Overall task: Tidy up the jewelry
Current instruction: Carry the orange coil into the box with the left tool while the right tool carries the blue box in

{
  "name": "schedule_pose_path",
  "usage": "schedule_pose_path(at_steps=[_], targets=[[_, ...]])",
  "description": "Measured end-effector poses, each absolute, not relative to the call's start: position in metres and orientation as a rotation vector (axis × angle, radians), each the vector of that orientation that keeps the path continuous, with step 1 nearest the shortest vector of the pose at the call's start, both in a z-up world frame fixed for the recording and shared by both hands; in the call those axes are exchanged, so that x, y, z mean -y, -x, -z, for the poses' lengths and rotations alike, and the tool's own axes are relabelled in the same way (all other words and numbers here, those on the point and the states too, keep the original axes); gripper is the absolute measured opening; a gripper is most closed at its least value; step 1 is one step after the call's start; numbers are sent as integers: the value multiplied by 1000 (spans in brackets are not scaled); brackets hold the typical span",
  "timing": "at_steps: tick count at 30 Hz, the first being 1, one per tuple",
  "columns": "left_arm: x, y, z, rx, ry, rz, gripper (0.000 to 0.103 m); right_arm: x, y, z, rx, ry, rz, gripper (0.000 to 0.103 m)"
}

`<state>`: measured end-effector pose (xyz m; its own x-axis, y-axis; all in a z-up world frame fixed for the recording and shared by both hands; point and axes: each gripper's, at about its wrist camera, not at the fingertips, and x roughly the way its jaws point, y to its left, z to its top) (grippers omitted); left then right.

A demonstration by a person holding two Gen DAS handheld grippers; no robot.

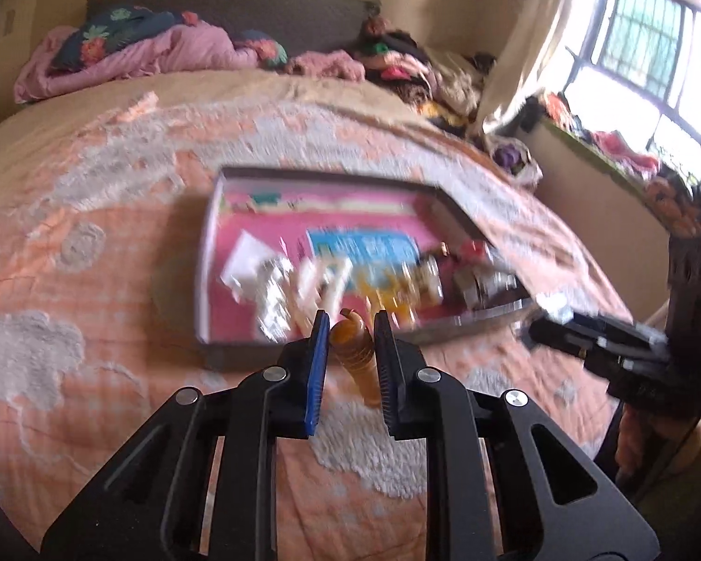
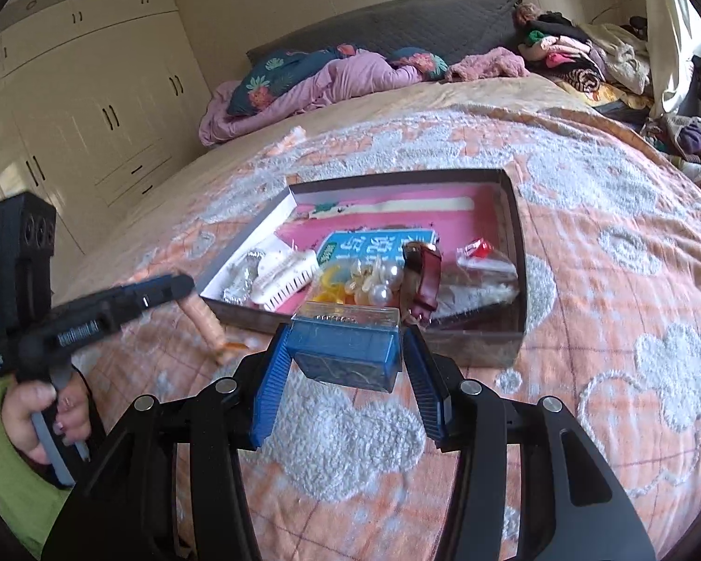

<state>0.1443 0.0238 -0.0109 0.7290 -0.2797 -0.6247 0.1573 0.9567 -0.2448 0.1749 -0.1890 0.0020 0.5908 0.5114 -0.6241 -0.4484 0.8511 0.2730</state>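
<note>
One shallow box [image 2: 514, 243] with a pink lining lies on the one bed [image 2: 607, 304]. Inside it there is one white comb-like clip [image 2: 287, 276], one blue printed card [image 2: 374, 243], one dark red strap [image 2: 427, 276], one small packet with a red label [image 2: 479, 252] and at least three large pearl-like beads [image 2: 388, 283]; the yellow and silvery bits beside them are too tangled to count. Two tongs are in view: the left tongs [image 1: 350, 341] with one amber ridged piece [image 1: 357, 355] between the pads, and the right tongs [image 2: 346, 369] around one blue case with a clear lid [image 2: 346, 348]. One hand [image 2: 37, 416] shows, in a green sleeve.
</note>
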Motion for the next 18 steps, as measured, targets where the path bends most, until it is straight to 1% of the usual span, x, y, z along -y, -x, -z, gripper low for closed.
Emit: schedule_pose_path(at_steps=[7,18], targets=[[-40,-171,-2,-695,231,213,11,180,-191,-11,-732,-58,-557,47],[-25,-212,12,-726,173,190,11,163,-228,-7,-733,-6,-544,47]])
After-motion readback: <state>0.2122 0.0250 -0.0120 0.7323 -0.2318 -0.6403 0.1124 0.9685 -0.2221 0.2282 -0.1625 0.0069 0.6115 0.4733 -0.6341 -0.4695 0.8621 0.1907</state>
